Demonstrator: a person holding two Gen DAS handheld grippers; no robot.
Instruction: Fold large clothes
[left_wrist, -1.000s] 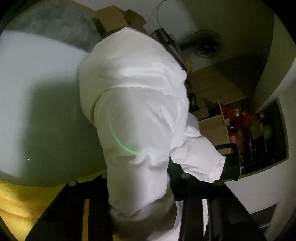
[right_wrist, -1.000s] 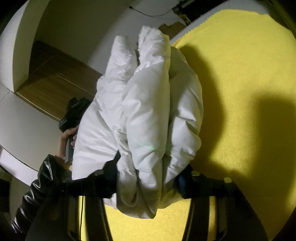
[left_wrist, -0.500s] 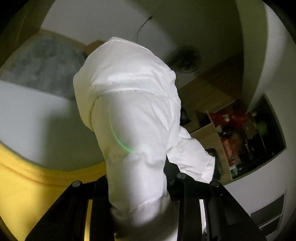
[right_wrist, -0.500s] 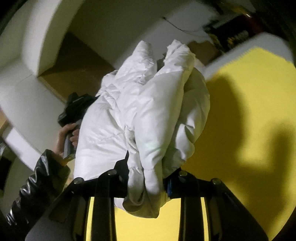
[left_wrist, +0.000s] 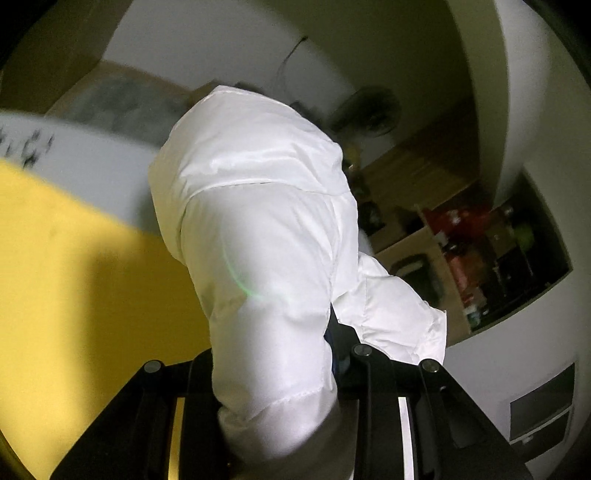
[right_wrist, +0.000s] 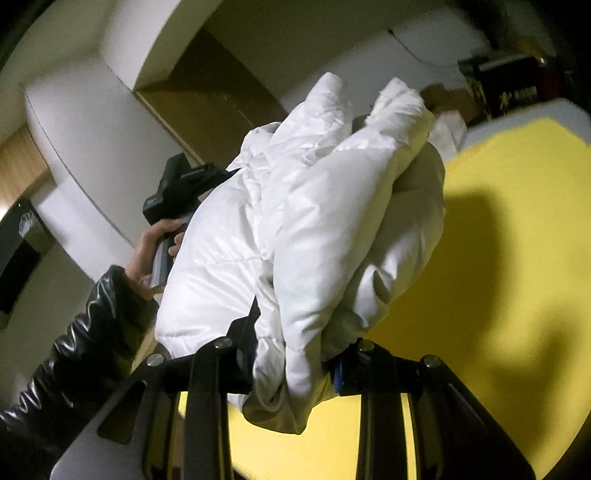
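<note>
A white puffer jacket (left_wrist: 258, 229) hangs bunched in the air above a yellow cloth surface (left_wrist: 66, 266). My left gripper (left_wrist: 273, 365) is shut on a thick fold of the jacket near its cuff. My right gripper (right_wrist: 291, 354) is shut on another bunch of the same jacket (right_wrist: 325, 229), held above the yellow cloth (right_wrist: 498, 258). In the right wrist view the other hand-held gripper (right_wrist: 177, 192) shows at the left, behind the jacket, with the person's hand on its handle. The fingertips of both grippers are hidden by the fabric.
A white surface (left_wrist: 85, 166) borders the yellow cloth. A fan (left_wrist: 369, 110) and a wooden shelf with red items (left_wrist: 480, 236) stand behind in the left wrist view. A white wall and wooden panel (right_wrist: 207, 96) lie behind in the right wrist view.
Both grippers have lifted the jacket and swung it, still holding it. More yellow cloth shows in the left wrist view; the right wrist view has tilted toward the wall.
</note>
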